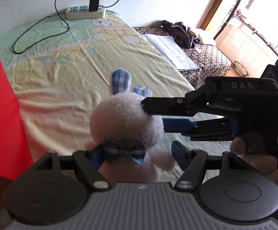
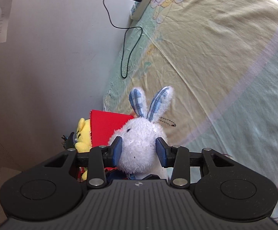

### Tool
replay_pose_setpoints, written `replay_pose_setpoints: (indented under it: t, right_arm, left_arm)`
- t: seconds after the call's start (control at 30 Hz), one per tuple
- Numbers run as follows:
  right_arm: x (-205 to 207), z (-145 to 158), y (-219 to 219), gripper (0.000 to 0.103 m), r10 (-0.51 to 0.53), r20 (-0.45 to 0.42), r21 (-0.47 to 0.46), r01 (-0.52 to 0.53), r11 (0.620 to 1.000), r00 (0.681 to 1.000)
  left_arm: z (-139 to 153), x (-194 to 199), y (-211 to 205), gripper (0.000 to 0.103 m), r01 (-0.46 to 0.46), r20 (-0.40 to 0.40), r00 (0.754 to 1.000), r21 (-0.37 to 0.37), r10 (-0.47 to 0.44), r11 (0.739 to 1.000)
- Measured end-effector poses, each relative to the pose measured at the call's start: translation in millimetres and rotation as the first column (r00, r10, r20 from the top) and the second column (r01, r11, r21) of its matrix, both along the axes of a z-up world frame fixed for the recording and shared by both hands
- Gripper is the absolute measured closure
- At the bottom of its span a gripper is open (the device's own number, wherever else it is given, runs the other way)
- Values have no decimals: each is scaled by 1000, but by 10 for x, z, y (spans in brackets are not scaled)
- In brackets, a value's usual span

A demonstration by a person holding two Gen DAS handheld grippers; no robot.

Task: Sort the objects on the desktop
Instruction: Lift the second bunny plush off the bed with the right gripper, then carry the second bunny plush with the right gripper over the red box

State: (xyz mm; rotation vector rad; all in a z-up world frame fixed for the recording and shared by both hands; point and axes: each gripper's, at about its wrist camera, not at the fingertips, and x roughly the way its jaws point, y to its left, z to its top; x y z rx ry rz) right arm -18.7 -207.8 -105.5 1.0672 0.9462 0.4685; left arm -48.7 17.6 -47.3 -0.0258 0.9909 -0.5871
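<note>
A white plush bunny (image 1: 127,122) with blue plaid ears and a bow tie hangs above the yellow-green sheet (image 1: 62,67). My right gripper (image 1: 154,114) comes in from the right and is shut on its head; in the right wrist view the bunny (image 2: 139,147) sits squeezed between that gripper's (image 2: 139,151) blue pads. My left gripper (image 1: 138,155) stands open, its fingers spread wide on either side of the bunny's body below the bow tie. A red box (image 1: 2,105) stands at the left, and a yellow plush (image 2: 82,134) shows inside the same box (image 2: 106,126).
A white power strip (image 1: 85,12) with a black charger and a looping cable lies at the far edge by the wall. To the right are an open booklet (image 1: 173,51) and a pile of clothes (image 1: 177,30) on a patterned cover. A hand (image 1: 257,153) holds the right gripper.
</note>
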Motion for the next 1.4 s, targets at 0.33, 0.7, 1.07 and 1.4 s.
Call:
replay_pose_setpoints:
  t: [0.33, 0.7, 1.07, 1.4]
  right_arm:
    - [-175, 631, 564, 61, -32, 246, 44, 22, 999, 969]
    - [-25, 940, 1519, 62, 66, 438, 87, -115, 990, 896]
    - [289, 641, 2531, 64, 224, 492, -42, -234, 971, 842]
    - [65, 572, 2949, 71, 415, 549, -338, -261, 904, 725]
  left_arm:
    - [668, -370, 683, 32, -2, 203, 979, -94, 22, 996]
    - [978, -605, 1713, 32, -138, 370, 913, -120, 173, 983]
    - [557, -534, 2656, 32, -316, 346, 883, -62, 317, 947]
    - [213, -479, 2817, 33, -337, 342, 889, 37, 305, 941]
